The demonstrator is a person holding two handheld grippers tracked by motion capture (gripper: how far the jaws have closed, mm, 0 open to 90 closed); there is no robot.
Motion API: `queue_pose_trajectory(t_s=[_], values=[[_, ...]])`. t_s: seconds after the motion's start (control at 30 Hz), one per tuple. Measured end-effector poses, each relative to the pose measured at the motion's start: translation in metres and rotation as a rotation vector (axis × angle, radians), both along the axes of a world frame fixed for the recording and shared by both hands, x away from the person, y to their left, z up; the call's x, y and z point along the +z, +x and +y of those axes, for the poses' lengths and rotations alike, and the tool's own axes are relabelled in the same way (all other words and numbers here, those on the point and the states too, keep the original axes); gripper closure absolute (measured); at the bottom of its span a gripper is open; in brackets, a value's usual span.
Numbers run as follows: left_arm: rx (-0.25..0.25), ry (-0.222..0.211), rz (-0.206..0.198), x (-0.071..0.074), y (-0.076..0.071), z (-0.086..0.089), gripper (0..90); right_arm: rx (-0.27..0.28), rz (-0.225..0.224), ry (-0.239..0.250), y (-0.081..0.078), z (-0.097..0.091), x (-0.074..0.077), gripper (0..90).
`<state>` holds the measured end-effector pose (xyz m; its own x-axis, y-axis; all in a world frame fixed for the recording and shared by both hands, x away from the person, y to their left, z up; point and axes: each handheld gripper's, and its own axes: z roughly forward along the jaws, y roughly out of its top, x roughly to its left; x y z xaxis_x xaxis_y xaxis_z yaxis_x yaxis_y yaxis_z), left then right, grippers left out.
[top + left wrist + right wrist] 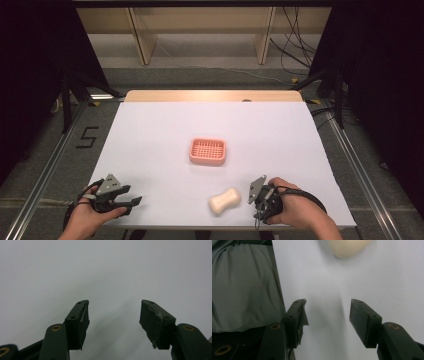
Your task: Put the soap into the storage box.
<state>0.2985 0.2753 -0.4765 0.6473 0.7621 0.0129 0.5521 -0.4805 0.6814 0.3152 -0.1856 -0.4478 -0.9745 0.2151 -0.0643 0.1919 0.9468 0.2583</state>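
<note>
One cream soap bar [224, 201] is seen lying on the white table cover [150, 140], near the front edge and a little right of the middle. It is waisted like a bone and lies slantwise, its right end pointing farther away than its left. One pink soap dish [208, 151] with a gridded floor is set at about the middle of the cover, farther away than the soap bar and well apart from it; nothing is seen lying in it.

Two grippers are counted, one in each hand. The right gripper [256, 197] is held at the near right, just beside the soap bar's right end and not touching it. In the right gripper view its two black jaws are held apart with only bare cover between them, and the rounded end of the soap bar [348, 247] is seen beyond the tips at the top edge. A grey sleeve [244, 290] is seen at the left of that view.

The left gripper [134, 201] is held at the near left corner, well apart from both the soap bar and the dish, its tips pointing to the right. In the left gripper view its jaws stand wide apart, and nothing but white cover lies between them.

One dark figure five [88, 137] is marked on the floor to the left of the table.
</note>
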Motion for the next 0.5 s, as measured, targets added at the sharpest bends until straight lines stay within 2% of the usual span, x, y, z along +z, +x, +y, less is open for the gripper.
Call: queue_pose_trajectory(t_s=[0.07, 0.1, 0.17, 0.2, 0.23, 0.37, 0.4, 0.43, 0.47, 0.5], values=[[-0.002, 0.003, 0.001, 0.0, 0.0, 0.0, 39.6, 0.003, -0.005, -0.005, 0.0, 0.0, 0.0, 45.1], [-0.002, 0.002, 0.001, 0.0, 0.0, 0.0, 39.6, -0.023, -0.001, -0.016, -0.001, 0.001, 0.001, 43.8], [-0.012, 0.013, 0.002, 0.001, 0.001, 0.001, 39.6, -0.005, -0.004, -0.025, 0.001, 0.003, 0.002, 42.3], [-0.006, 0.001, 0.016, -0.001, 0.0, 0.0, 39.6, 0.003, -0.008, -0.023, 0.001, 0.004, 0.003, 41.6], [-0.018, 0.025, 0.015, 0.0, 0.0, 0.001, 39.6, 0.032, -0.018, -0.025, 0.004, 0.006, 0.004, 40.2], [-0.024, 0.03, 0.01, 0.0, 0.0, 0.001, 39.6, 0.048, -0.024, -0.036, 0.008, 0.013, 0.009, 37.0], [-0.024, 0.038, 0.01, 0.001, 0.001, 0.001, 39.6, 0.074, -0.031, -0.035, 0.012, 0.017, 0.011, 34.8], [-0.024, 0.038, 0.01, 0.001, 0.001, 0.001, 39.6, 0.074, -0.031, -0.035, 0.012, 0.017, 0.011, 34.8], [-0.013, 0.026, 0.004, 0.0, 0.001, 0.0, 39.6, 0.025, -0.037, -0.053, 0.012, 0.022, 0.015, 33.9], [-0.013, 0.026, 0.004, 0.0, 0.001, 0.0, 39.6, 0.025, -0.037, -0.053, 0.012, 0.022, 0.015, 33.9]])
